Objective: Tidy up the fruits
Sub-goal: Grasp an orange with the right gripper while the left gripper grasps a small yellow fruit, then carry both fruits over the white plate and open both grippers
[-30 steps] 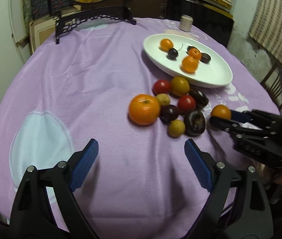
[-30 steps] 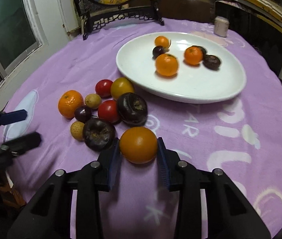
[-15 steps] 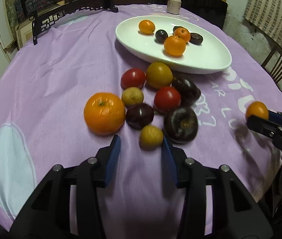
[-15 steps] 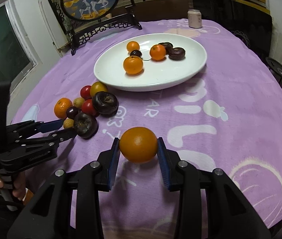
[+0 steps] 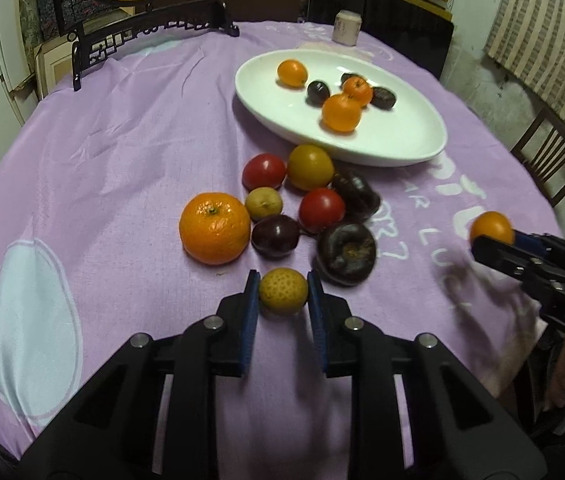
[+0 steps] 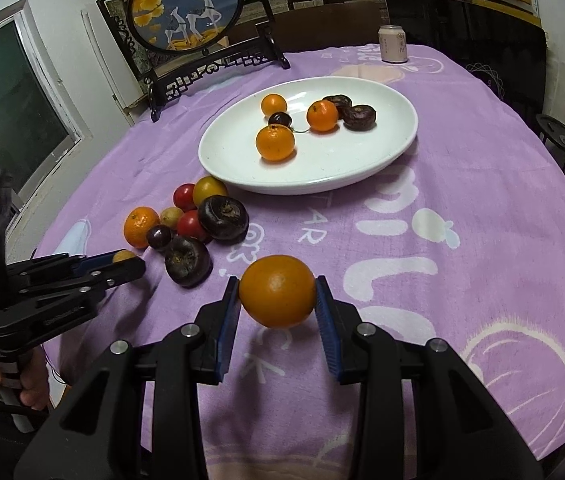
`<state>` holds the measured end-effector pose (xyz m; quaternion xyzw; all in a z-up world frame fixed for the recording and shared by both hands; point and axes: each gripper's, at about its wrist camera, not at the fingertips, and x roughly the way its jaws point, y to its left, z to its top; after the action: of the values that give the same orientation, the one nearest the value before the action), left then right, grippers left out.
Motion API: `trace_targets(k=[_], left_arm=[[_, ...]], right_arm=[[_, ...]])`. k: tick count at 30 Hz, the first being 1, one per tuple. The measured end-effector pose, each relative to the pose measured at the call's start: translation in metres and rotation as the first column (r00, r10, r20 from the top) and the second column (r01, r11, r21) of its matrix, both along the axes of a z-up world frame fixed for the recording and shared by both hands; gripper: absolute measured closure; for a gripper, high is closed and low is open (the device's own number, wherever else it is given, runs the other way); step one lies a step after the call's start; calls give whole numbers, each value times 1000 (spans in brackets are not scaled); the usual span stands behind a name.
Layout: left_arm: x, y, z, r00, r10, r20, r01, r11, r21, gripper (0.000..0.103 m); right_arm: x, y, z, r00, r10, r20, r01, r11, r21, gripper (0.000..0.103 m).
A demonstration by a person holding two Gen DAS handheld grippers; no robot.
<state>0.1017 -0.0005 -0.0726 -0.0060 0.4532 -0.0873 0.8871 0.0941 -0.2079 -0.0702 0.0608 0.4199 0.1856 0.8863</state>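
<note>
Purple cloth [image 6: 482,168] covers the bench, a deer screen [image 6: 186,8] at its far left and a can [image 6: 392,44] behind the white plate [image 6: 362,160] of fruit. At left, the left hand-held gripper [image 5: 283,292] clamps a small yellow fruit [image 5: 283,291] beside the loose pile [image 5: 306,200]. At right, the right hand-held gripper [image 6: 277,292] pinches an orange [image 6: 277,291] above the cloth, its underside hidden.

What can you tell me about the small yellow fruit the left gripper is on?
The small yellow fruit is round, dull yellow, with a bumpy, dotted skin. It sits between the left gripper's blue pads, which press both its sides. It is the nearest piece of the loose pile on the purple cloth, just apart from the dark ring-shaped fruit. Whether it is lifted is unclear.
</note>
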Motion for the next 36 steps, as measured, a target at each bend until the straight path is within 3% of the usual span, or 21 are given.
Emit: trace_targets(k=[10, 14, 18, 24, 27, 34, 35, 36], left_arm=[[10, -5, 30, 997, -73, 36, 73, 997, -10, 79], [48, -6, 48, 996, -77, 41, 77, 997, -1, 79], [113, -17, 64, 998, -42, 43, 41, 999, 30, 79], [206, -36, 46, 999, 26, -27, -24, 998, 59, 79], [233, -37, 30, 997, 36, -68, -33, 998, 45, 79], [260, -35, 18, 995, 39, -90, -37, 999, 23, 78], [262, -34, 18, 995, 42, -89, -41, 999, 22, 73], [264, -34, 19, 995, 40, -87, -39, 999, 16, 66]], right_arm=[[7, 1, 2, 1000, 8, -3, -8, 1000, 1, 65], [27, -2, 19, 999, 20, 29, -20, 1000, -6, 65], [73, -6, 41, 998, 16, 64, -15, 1000, -14, 65], [169, 8, 39, 998, 12, 56, -8, 998, -60, 65], [205, 21, 28, 997, 60, 54, -54, 993, -106, 65], [234, 40, 9, 992, 120, 34, -113, 981, -159, 65], [235, 41, 9, 992, 118, 36, -111, 980, -162, 62], [235, 41, 10, 993, 113, 44, -103, 979, -174, 52]])
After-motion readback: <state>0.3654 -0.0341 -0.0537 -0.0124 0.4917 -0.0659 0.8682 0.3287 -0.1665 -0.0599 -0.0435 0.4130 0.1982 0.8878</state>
